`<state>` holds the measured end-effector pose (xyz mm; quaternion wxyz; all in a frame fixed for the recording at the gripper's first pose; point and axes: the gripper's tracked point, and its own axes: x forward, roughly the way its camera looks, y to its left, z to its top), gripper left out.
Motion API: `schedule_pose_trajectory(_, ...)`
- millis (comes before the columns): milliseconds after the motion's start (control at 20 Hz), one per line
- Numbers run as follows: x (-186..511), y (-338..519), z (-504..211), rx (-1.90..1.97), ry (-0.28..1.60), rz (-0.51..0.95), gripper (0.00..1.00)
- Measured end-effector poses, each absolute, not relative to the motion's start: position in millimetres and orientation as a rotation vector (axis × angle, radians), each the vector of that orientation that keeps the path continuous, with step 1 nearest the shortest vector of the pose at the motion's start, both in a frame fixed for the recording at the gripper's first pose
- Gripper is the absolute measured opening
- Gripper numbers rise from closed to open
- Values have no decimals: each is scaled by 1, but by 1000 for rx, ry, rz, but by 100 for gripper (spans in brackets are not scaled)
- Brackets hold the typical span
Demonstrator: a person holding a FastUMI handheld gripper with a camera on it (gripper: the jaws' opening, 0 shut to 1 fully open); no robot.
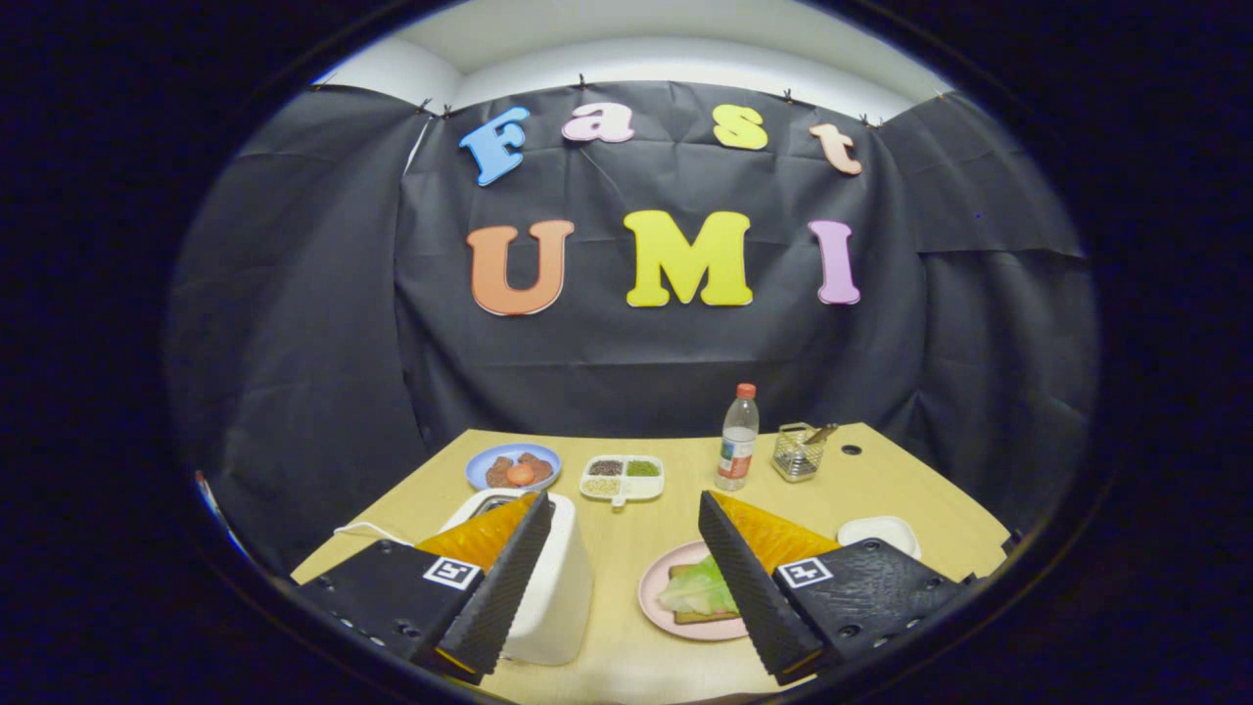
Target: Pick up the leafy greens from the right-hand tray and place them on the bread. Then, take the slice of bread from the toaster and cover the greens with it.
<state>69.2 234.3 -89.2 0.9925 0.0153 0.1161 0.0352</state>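
Observation:
My gripper (619, 524) hangs open above the wooden table, its two black ribbed fingers wide apart with nothing between them. A pink plate (654, 595) sits just inside the right finger (749, 587); on it lies a slice of bread (700, 616) with pale leafy greens (697, 589) on top, partly hidden by that finger. The white toaster (558, 597) stands by the left finger (504, 583), which covers part of it; a dark slot at its top shows, the bread inside too hidden to make out. A white tray (879, 532) lies beyond the right finger.
At the back of the table (675, 490) are a blue plate (513, 466) with brown food and an orange piece, a white divided dish (623, 478) of seeds, a clear bottle (737, 438) with a red cap, and a wire basket (797, 452). A white cable (367, 530) runs left of the toaster.

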Motion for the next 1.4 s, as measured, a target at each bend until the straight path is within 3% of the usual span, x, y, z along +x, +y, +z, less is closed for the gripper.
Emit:
schedule_pose_trajectory(650,133,315,-157,3,491,127,94)
schedule_pose_trajectory(950,140,332,-181,13,581,173,52)
schedule_pose_trajectory(1050,140,328,-176,-4,578,156,11)
schedule_pose_trajectory(1400,115,336,-105,-10,403,193,11)
